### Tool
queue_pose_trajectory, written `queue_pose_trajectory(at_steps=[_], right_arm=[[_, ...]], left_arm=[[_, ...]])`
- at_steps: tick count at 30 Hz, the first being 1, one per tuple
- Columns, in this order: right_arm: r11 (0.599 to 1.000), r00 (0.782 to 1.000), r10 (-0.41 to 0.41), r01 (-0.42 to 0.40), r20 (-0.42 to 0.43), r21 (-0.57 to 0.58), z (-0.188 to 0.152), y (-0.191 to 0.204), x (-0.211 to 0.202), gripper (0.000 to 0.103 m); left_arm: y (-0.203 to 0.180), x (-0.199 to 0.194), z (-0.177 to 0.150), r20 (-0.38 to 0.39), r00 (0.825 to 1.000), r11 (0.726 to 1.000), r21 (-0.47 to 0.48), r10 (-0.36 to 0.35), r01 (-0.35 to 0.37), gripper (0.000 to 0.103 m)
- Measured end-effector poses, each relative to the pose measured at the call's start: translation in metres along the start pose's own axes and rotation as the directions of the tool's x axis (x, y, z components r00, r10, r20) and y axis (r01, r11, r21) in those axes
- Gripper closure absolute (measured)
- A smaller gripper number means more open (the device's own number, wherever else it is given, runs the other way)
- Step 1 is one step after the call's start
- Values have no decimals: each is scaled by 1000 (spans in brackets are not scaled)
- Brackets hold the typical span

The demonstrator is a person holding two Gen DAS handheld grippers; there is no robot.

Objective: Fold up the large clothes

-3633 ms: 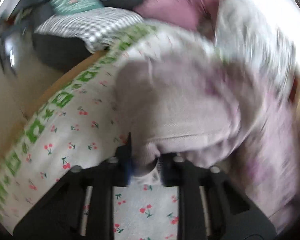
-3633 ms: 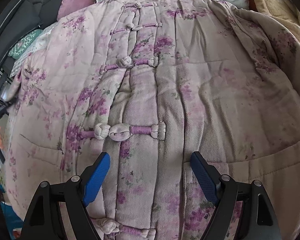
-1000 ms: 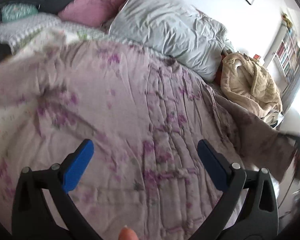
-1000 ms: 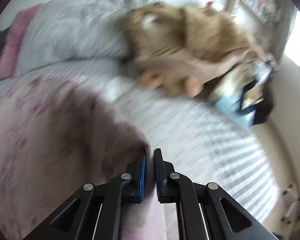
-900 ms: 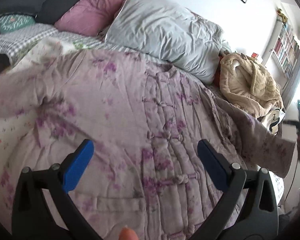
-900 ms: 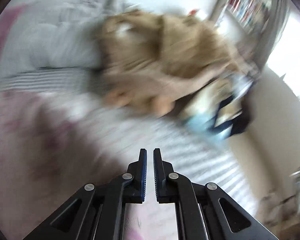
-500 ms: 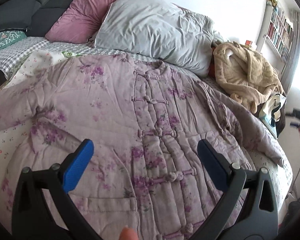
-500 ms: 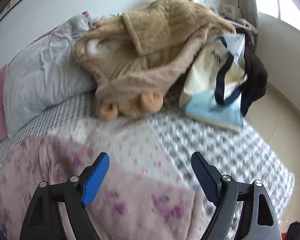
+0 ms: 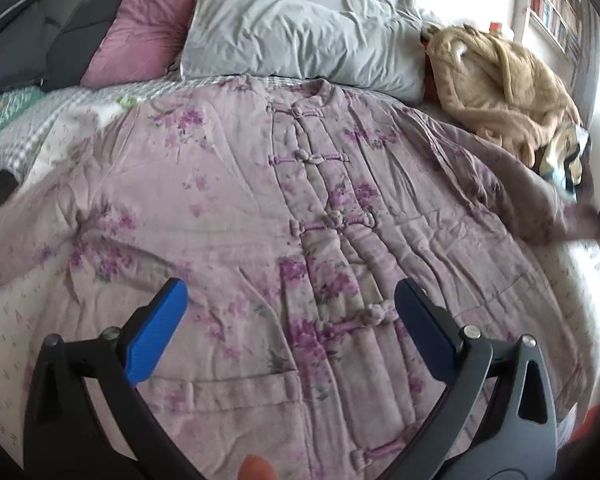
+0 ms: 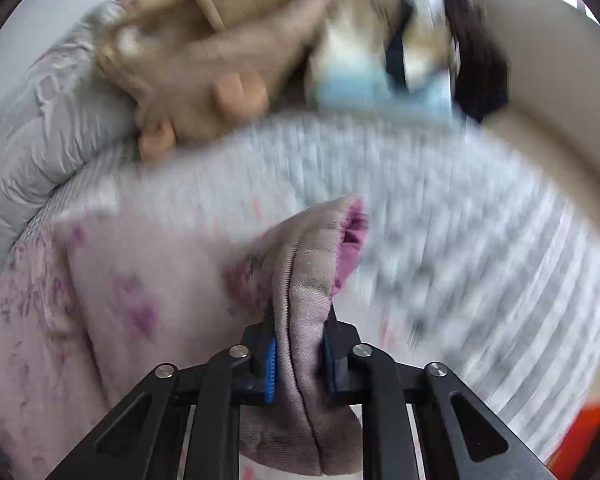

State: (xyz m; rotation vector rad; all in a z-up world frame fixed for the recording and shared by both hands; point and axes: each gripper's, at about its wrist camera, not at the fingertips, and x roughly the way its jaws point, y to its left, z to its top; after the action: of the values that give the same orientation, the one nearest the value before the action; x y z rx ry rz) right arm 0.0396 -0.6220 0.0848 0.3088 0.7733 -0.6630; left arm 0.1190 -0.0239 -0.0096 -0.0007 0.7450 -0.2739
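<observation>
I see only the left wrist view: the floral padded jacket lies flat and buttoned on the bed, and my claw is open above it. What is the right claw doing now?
Observer: The right claw is shut on the sleeve cuff of the floral padded jacket.
Operator: Is the cuff flat on the bed?
Observer: No, it stands bunched up between the jaws, and its pink lining shows at the opening.
Operator: What lies beyond that cuff?
Observer: A grey-white checked bedcover, then a light blue tote bag beside the tan plush robe. The view is blurred.
</observation>
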Motion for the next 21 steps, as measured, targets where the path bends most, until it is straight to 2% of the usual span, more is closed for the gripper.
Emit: queue_pose_trajectory(at_steps=[2, 5, 7, 9, 11, 12, 14, 15, 16, 17, 18, 19, 21], right_arm=[[998, 992, -47, 52, 114, -45, 42, 1, -18, 87], [986, 968, -114, 137, 225, -89, 95, 12, -21, 87], [967, 952, -167, 208, 256, -146, 113, 22, 0, 87], [948, 946, -217, 262, 239, -180, 120, 28, 37, 86], [932, 946, -267, 302, 181, -200, 110, 28, 90, 84], [915, 940, -313, 337, 137, -223, 94, 23, 122, 83], [876, 917, -390, 396, 77, -276, 66, 22, 165, 78], [849, 898, -438, 423, 24, -316, 44, 20, 193, 73], [844, 895, -437, 442, 88, -302, 33, 20, 192, 70], [822, 869, -478, 493, 125, -286, 32, 21, 185, 57], [804, 849, -512, 526, 128, -277, 35, 22, 180, 51], [807, 854, -507, 518, 119, -282, 37, 22, 170, 43], [845, 884, -456, 467, 106, -262, 40, 20, 147, 40]], left_arm=[[-1, 0, 4, 12, 1000, 1000, 28, -4, 3, 0], [-1, 4, 6, 12, 1000, 999, 51, -12, 11, 1], [-2, 7, 4, 9, 1000, 998, 61, -12, 11, 1], [0, 11, 1, -2, 1000, 998, 67, -13, 13, 1], [3, 15, -2, -17, 1000, 997, 79, -1, 2, 0], [4, 17, -3, -23, 1000, 996, 84, 7, -5, 1], [11, 20, -5, -36, 999, 996, 89, 24, -21, 1], [14, 22, -5, -42, 999, 996, 88, 34, -30, 0], [19, 23, -5, -51, 998, 995, 86, 48, -44, 1], [24, 24, -4, -60, 996, 995, 82, 64, -59, 1], [28, 24, -2, -63, 995, 995, 77, 71, -66, 1], [33, 22, 0, -65, 995, 995, 69, 76, -71, 1], [44, 18, 4, -82, 992, 995, 47, 97, -93, 1]])
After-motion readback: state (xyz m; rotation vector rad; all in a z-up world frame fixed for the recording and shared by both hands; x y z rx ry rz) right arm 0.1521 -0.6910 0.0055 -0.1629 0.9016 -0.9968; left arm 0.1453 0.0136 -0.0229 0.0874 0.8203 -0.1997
